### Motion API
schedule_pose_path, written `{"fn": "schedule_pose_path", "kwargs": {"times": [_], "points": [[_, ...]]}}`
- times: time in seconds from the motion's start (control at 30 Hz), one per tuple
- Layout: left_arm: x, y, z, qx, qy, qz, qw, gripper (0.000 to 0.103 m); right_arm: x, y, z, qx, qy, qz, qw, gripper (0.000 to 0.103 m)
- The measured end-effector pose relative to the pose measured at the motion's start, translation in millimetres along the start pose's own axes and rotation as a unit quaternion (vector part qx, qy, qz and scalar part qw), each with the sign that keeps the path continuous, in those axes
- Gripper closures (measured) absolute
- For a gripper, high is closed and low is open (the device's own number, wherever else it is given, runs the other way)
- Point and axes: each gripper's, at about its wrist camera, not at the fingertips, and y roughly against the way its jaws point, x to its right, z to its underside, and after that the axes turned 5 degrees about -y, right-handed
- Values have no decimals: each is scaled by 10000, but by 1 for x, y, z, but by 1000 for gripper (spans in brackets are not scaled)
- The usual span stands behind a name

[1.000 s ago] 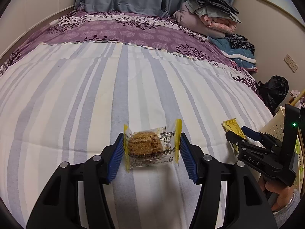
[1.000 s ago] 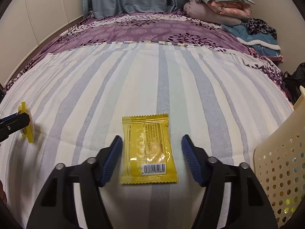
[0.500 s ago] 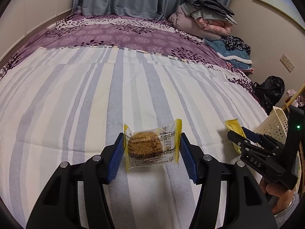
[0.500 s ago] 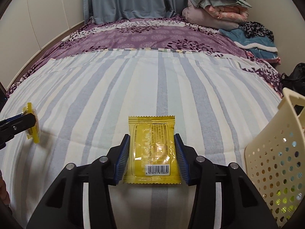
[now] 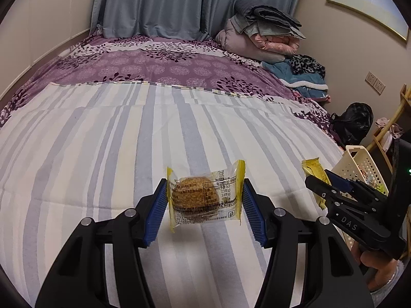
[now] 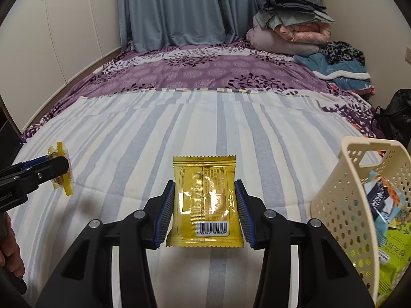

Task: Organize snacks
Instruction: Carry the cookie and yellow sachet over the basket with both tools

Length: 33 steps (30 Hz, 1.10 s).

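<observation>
Two hand-held grippers hang above a bed [image 5: 108, 138] spread with a blue, cream and grey striped sheet, each pinching one wrapped snack clear of the fabric. The left gripper [image 5: 204, 200] has its blue ribbed pads pressed against both yellow end seams of a clear cookie packet [image 5: 205, 195], the round brown cookie showing through the film. In the right wrist view that same packet [image 6: 61, 172] shows edge-on at about 9 o'clock, clamped in the black tip of the left gripper [image 6: 55, 166].

The right gripper [image 6: 204, 202] grips a flat yellow packet [image 6: 205, 200] by its long sides, barcode nearest the camera, printed back panel facing up. From the left wrist view, the right gripper [image 5: 321, 179] sits at about 3 o'clock with the yellow packet [image 5: 313, 172] poking out past its tip, and part of a person's hand [image 5: 372, 267] is visible behind the handle.

A cream perforated basket [image 6: 341, 200] stands at the bed's edge at about 3 o'clock of the yellow packet, near it but not touching, with a blue bag and a green bag inside. Folded blankets [image 6: 290, 30] are heaped at 1 o'clock by the blue-grey curtains [image 6: 174, 7], and a purple floral cover [image 6: 200, 69] crosses the far half of the bed.
</observation>
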Motion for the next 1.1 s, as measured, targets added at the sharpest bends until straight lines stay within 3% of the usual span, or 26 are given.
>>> {"fn": "schedule_pose_path", "kwargs": {"times": [0.53, 1.1], "points": [[39, 36, -7, 305, -364, 176, 9987, 44, 17, 57, 1, 533, -166, 48, 9984, 57], [82, 59, -1, 499, -718, 438, 9952, 44, 63, 108, 19, 938, -591, 264, 9935, 57]]}}
